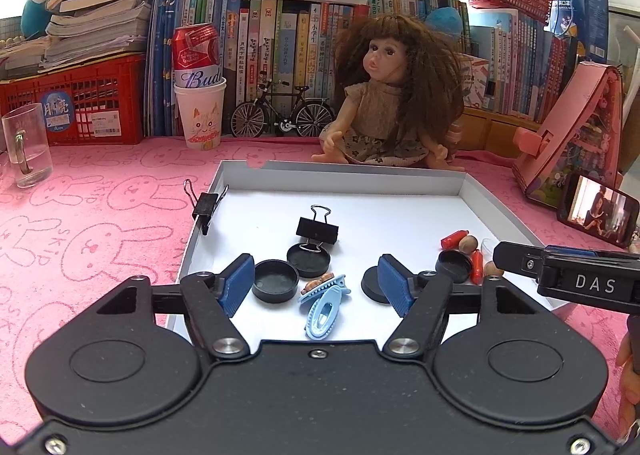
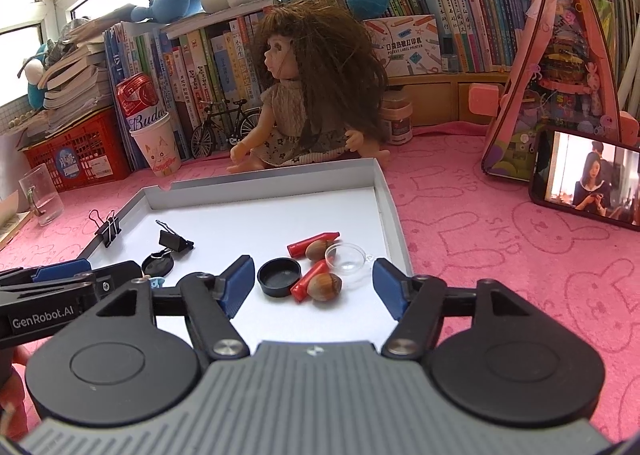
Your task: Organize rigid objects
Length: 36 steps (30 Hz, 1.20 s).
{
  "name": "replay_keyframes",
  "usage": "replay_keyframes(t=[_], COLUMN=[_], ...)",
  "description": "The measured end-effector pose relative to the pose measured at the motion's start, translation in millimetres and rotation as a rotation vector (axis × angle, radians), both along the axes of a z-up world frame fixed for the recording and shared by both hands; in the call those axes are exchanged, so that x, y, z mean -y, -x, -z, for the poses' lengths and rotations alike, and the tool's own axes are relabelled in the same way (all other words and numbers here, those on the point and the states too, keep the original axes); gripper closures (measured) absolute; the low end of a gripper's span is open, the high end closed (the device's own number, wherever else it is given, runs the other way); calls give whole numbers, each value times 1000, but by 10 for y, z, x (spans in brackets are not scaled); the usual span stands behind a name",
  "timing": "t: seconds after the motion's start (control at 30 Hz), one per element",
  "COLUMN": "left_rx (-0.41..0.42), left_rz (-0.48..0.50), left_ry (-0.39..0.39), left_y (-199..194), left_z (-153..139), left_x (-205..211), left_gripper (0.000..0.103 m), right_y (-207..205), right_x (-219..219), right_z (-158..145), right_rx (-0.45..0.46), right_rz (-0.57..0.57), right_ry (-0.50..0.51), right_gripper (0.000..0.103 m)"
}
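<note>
Looking along the left claw (image 1: 316, 281), its blue pads (image 1: 237, 284) stand wide apart with nothing gripped between them. It hovers over the near end of a shallow white tray (image 1: 344, 179) that lies on the pink surface (image 1: 92, 231). In the gap between the pads lie a blue hair clip (image 1: 322, 309) and a black round cap (image 1: 276, 281); neither pad presses on them. A second cap (image 1: 308, 260) sits just behind, touching the wire handle of a black binder clip (image 1: 317, 229). A third cap (image 1: 370, 287) peeks out behind the right-hand pad. Another binder clip (image 1: 205, 204) is clamped on the tray's left wall. Farther right lie a fourth black cap (image 1: 454, 265), red crayons (image 1: 454, 238) and hazelnuts (image 1: 467, 244), with the right claw's arm entering from that side.

From the right wrist view, the right claw (image 2: 314, 283) is also wide open and holds nothing. Between and just beyond its pads (image 2: 239, 281) rest a black cap (image 2: 279, 275), two red crayons (image 2: 312, 244), two hazelnuts (image 2: 324, 286) and a small clear dish (image 2: 347, 258), all clustered near the tray's right wall (image 2: 386, 215). No pad touches any of them. At the left the other claw's arm reaches in, partly hiding the hair clip (image 2: 157, 281). A doll (image 2: 304, 95) sits behind the tray.
</note>
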<state>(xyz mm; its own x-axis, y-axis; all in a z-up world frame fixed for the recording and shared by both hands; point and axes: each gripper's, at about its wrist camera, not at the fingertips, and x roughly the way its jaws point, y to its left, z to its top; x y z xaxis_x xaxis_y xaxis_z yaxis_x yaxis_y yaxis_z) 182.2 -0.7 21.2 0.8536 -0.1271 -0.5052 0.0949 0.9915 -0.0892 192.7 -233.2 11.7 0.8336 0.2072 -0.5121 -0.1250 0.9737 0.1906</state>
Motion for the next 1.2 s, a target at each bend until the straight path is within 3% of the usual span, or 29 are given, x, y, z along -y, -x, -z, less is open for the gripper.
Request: replay_keyframes(t=[0.27,0.83,1.2], left_rx=[11,27,27], left_rz=[13,35,56], left_ry=[13,35,-4], left_y=[160,564,766], left_z=[-58,-112,-32], left_x=[-37,-116,-94], left_gripper=[32,28,25], right_y=[103,384,532], right_x=[7,72,78], right_z=[-31,-14,9], right_rx=[1,1,2], right_rz=[-10,-9,-2], right_ry=[6,23,35], right_gripper=[18,13,11])
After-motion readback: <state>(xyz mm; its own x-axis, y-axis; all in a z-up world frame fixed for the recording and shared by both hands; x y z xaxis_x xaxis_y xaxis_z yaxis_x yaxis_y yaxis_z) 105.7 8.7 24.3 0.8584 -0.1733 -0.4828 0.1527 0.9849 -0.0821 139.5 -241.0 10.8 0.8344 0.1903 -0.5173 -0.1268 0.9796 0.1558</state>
